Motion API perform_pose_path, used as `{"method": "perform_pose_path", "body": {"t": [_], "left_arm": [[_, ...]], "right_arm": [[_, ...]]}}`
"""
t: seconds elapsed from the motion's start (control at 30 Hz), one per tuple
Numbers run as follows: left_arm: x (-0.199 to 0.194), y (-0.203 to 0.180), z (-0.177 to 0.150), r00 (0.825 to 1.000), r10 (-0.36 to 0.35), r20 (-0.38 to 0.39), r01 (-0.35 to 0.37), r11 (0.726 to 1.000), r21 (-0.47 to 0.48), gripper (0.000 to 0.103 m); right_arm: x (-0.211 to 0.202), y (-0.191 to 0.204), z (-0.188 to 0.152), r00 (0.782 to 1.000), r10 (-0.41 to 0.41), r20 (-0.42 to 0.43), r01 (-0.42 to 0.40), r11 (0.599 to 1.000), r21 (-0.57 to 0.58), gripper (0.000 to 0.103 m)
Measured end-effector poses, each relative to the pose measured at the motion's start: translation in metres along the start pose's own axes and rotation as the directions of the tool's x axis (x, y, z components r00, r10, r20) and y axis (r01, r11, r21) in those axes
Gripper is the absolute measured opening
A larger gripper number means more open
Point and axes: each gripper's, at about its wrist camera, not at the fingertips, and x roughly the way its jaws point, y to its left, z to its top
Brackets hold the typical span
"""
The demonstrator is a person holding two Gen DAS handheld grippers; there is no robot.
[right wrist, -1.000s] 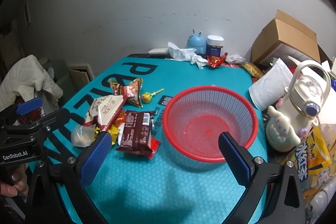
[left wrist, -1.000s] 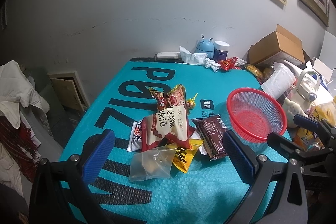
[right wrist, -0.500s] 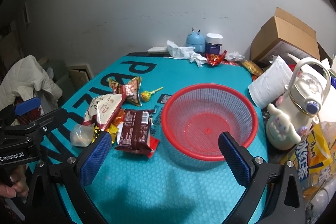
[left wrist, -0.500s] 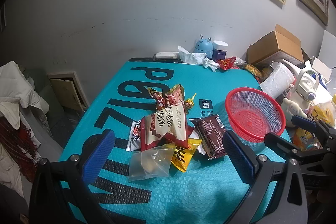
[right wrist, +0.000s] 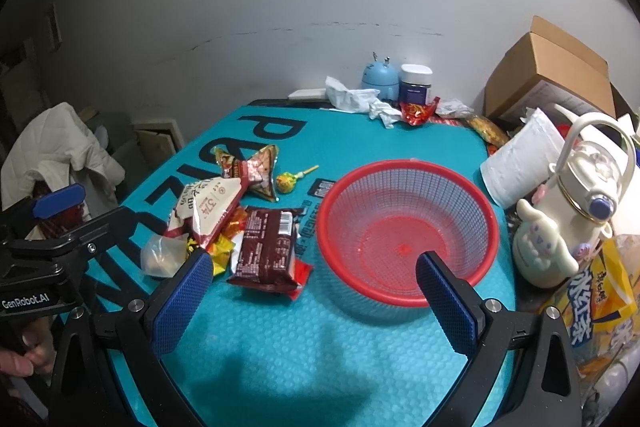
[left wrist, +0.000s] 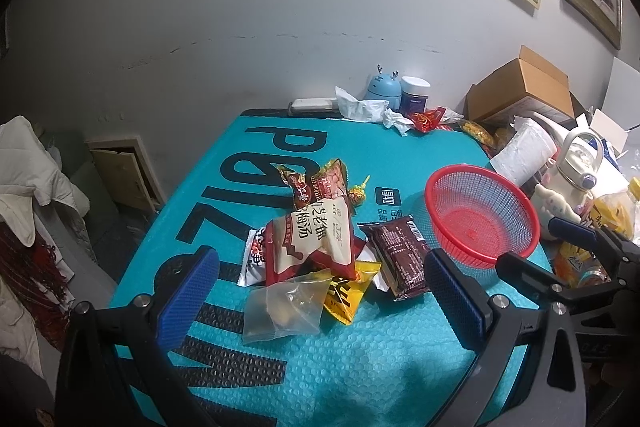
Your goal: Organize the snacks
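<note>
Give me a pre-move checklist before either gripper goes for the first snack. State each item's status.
1. Left gripper open and holding nothing: ok.
2. Right gripper open and holding nothing: ok.
3. Red basket upright, nothing inside: ok.
4. Snacks within view: ok. The brown packet lies beside the basket; the clear bag lies nearest the left gripper.
5. Snacks separated for a clean single pick: not ok. The white and red packet overlaps the yellow packet and others in the pile.
6. Lollipop free of the pile: ok, it lies apart on the teal mat.
</note>
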Motion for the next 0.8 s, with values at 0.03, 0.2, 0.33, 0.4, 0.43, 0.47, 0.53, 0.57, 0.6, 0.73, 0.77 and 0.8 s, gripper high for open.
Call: {"method": "perform_pose_path", "body": {"t": [0.03, 0.2, 0.33, 0.4, 0.43, 0.47, 0.53, 0.57, 0.6, 0.73, 0.77, 0.8], "left_arm": [[-0.001, 0.000, 0.000, 1.000, 0.000, 0.001, 0.000, 1.000, 0.001, 0.103], [-0.003, 0.001, -0.002, 1.000, -0.001, 0.005, 0.001, 1.000, -0.001, 0.103], [-0.006, 0.005, -0.003, 1.000, -0.003, 0.010, 0.003, 1.000, -0.004, 0.103], [-0.007, 0.007, -0.004, 1.000, 0.000, 0.012, 0.000, 1.000, -0.005, 0.103], [-0.008, 0.008, -0.005, 1.000, 0.001, 0.012, -0.001, 1.000, -0.006, 0.103], [-0.008, 0.010, -0.005, 1.000, 0.003, 0.011, -0.003, 1.000, -0.007, 0.103], [-0.010, 0.013, -0.006, 1.000, 0.010, 0.013, -0.009, 1.000, -0.010, 0.103], [-0.010, 0.014, -0.007, 1.000, 0.013, 0.014, -0.013, 1.000, -0.011, 0.103], [-0.010, 0.017, -0.008, 1.000, 0.020, 0.014, -0.019, 1.000, -0.013, 0.103], [-0.009, 0.025, -0.011, 0.999, 0.032, 0.007, -0.032, 0.999, -0.023, 0.103], [-0.008, 0.027, -0.012, 0.999, 0.033, 0.004, -0.033, 0.999, -0.027, 0.103], [-0.007, 0.030, -0.013, 0.999, 0.034, -0.001, -0.034, 0.999, -0.032, 0.103]], "right_arm": [[0.000, 0.001, 0.000, 1.000, 0.000, 0.000, 0.000, 1.000, -0.001, 0.103], [-0.002, 0.005, 0.000, 1.000, 0.004, 0.002, -0.004, 1.000, -0.012, 0.103], [-0.004, 0.011, 0.000, 1.000, 0.008, 0.004, -0.008, 1.000, -0.025, 0.103], [-0.004, 0.013, 0.001, 1.000, 0.012, 0.004, -0.011, 1.000, -0.028, 0.103], [-0.004, 0.015, 0.001, 1.000, 0.014, 0.006, -0.014, 0.999, -0.029, 0.103], [-0.003, 0.016, 0.002, 1.000, 0.016, 0.006, -0.016, 0.999, -0.031, 0.103], [-0.002, 0.019, 0.002, 1.000, 0.020, 0.005, -0.020, 0.999, -0.035, 0.103], [-0.001, 0.021, 0.002, 1.000, 0.023, 0.004, -0.023, 0.999, -0.038, 0.103], [0.000, 0.023, 0.001, 1.000, 0.026, 0.003, -0.025, 0.999, -0.040, 0.103], [0.006, 0.031, 0.001, 0.999, 0.040, -0.009, -0.040, 0.998, -0.052, 0.103], [0.007, 0.033, 0.000, 0.999, 0.043, -0.011, -0.044, 0.998, -0.053, 0.103], [0.009, 0.034, 0.000, 0.999, 0.049, -0.015, -0.049, 0.997, -0.055, 0.103]]}}
